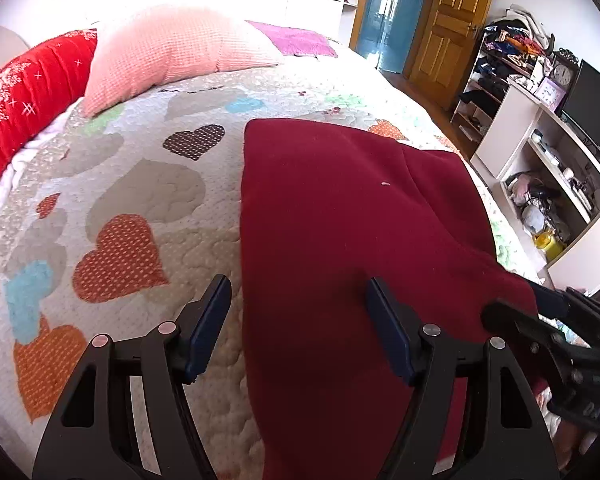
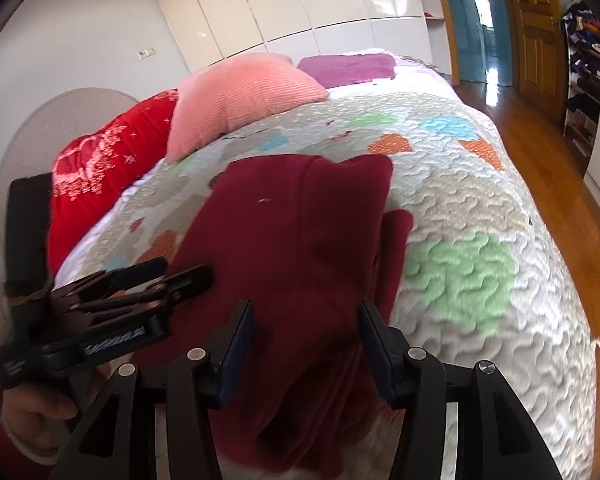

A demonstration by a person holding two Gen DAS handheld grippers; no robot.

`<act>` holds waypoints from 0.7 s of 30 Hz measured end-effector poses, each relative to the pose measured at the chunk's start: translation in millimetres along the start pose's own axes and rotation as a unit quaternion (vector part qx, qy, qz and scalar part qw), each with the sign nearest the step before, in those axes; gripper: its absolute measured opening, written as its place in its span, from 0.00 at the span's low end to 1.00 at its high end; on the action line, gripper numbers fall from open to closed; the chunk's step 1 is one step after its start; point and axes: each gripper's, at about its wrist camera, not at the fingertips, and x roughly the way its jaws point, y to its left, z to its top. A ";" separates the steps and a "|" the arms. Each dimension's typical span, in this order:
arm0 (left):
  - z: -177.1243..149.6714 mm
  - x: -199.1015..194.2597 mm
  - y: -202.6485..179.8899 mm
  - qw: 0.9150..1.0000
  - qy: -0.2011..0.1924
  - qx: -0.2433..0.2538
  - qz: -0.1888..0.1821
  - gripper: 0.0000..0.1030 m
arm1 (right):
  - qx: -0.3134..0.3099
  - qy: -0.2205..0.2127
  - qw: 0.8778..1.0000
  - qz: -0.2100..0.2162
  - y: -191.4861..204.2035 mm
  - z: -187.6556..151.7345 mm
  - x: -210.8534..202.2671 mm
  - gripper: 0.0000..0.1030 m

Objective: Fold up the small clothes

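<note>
Nearest the lens, the left gripper (image 1: 298, 304) is seen with its jaws spread wide; one pad is poised over the bare quilt (image 1: 140, 184), the other over the near left edge of the dark red garment (image 1: 340, 208), and nothing is pinched between them. Beside it, over the garment's near right part, the right gripper (image 2: 306, 334) is held with jaws parted on either side of a bunched fold, the pads not seen to press the cloth. The garment is laid folded on the heart-patterned quilt. Beyond the garment a pink pillow (image 1: 176, 52) is noted, with a red pillow (image 1: 28, 92) to its left and a purple cloth (image 1: 296, 38) to its right.
</note>
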 end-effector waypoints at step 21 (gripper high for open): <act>-31.8 8.1 41.5 0.981 0.054 -0.114 -0.147 0.75 | 0.130 0.012 0.988 0.087 -38.7 -5.7 47.5 0.82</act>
